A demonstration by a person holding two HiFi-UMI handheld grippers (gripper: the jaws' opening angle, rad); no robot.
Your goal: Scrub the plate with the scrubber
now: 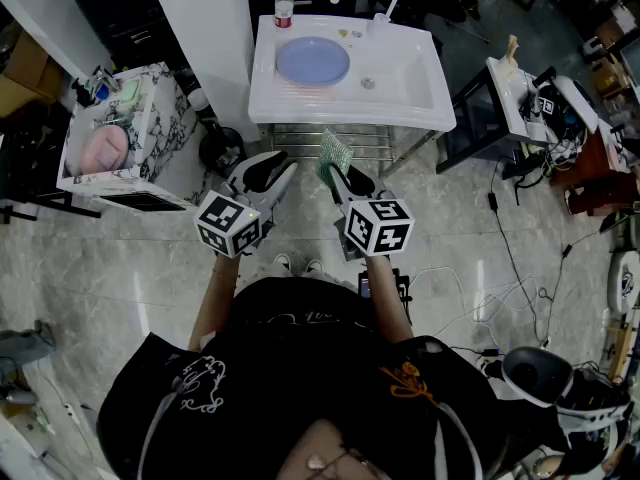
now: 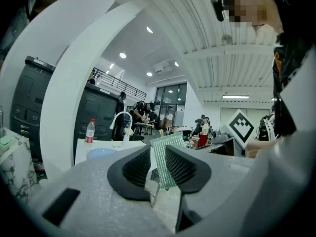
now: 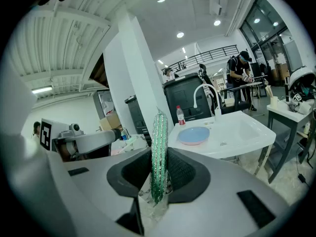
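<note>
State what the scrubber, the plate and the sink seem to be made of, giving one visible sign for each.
Scrubber: probably a woven synthetic mesh with metallic thread; it is green, glittery and netted in texture.
Plate: plastic or glazed ceramic, I cannot tell which; the surface is smooth and an even pale blue.
Sink: looks like glazed ceramic; it is glossy white with rounded, moulded edges.

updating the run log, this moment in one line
right gripper: shut on green mesh scrubber | left gripper: open, empty | blue round plate: in white sink, untouched
</note>
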